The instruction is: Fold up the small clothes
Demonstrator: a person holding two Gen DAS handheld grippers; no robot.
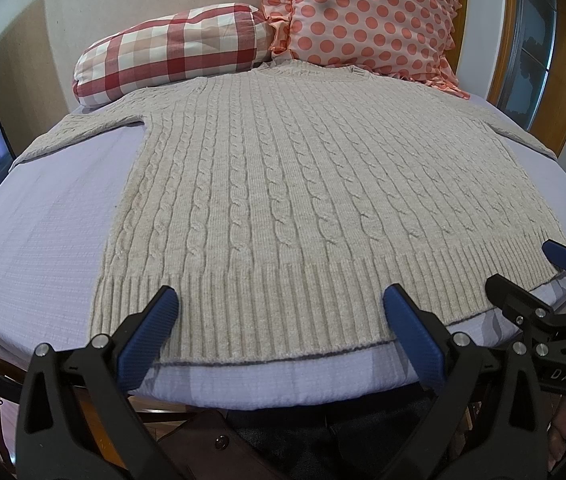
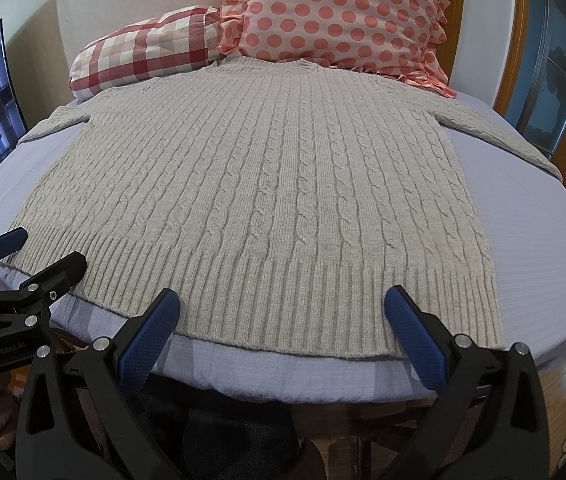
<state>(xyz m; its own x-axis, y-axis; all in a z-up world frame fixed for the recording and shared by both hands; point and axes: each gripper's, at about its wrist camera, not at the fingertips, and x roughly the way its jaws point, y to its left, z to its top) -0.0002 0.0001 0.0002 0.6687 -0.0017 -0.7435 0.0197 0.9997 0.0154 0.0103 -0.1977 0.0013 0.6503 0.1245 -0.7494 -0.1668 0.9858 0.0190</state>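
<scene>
Hiding sleeve ends: sweater [image 1: 283,184] draped past bed [image 1: 43,240] edges.

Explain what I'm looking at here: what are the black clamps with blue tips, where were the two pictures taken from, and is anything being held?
No robot: a person holds a hand gripper in each hand, with a camera on each looking along its blue-padded fingers. The left gripper and the right gripper are both open, holding nothing, poised at the hem of a beige cable-knit sweater lying flat on a lavender bedspread. Behind it lie a red checked pillow and a pink polka-dot pillow.
</scene>
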